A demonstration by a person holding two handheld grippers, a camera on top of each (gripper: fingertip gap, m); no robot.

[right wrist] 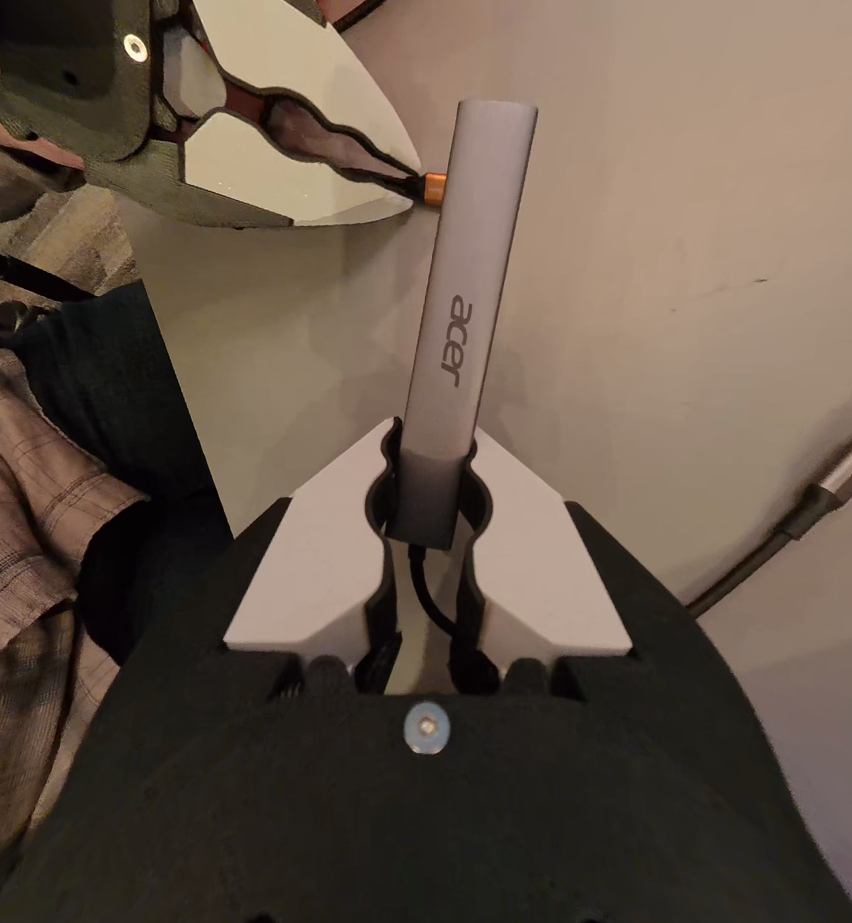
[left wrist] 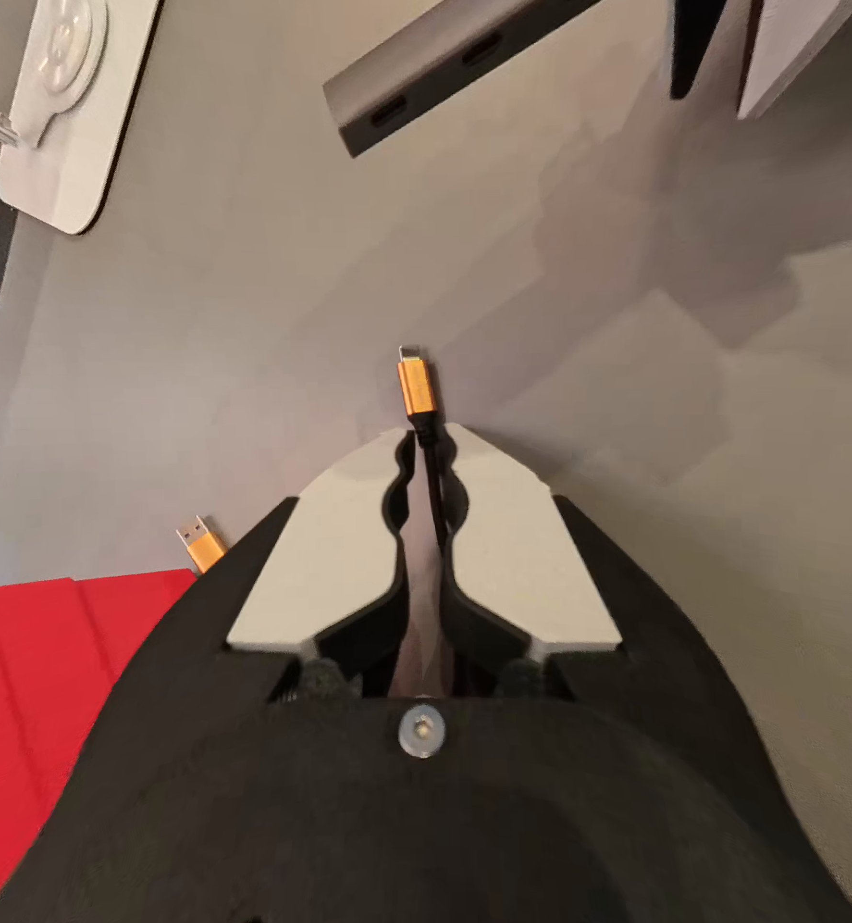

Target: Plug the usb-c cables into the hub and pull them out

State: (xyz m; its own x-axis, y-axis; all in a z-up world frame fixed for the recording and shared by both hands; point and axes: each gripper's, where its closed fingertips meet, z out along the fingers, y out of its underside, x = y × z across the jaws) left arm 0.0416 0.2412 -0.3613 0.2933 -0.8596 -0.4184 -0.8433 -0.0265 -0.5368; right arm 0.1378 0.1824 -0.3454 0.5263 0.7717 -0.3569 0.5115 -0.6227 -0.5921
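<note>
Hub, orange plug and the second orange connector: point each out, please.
hub (right wrist: 468, 279): right wrist view, middle of its grey top face.
orange plug (left wrist: 415, 387): left wrist view, its orange metal sleeve.
second orange connector (left wrist: 203, 548): left wrist view, orange shell beside the red sheet.

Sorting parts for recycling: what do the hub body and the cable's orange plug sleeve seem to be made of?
Hub: likely brushed or anodised aluminium, judging by its matte grey sheen and crisp edges, though painted plastic is possible. Orange plug sleeve: probably anodised metal, given its satin metallic glint.
</note>
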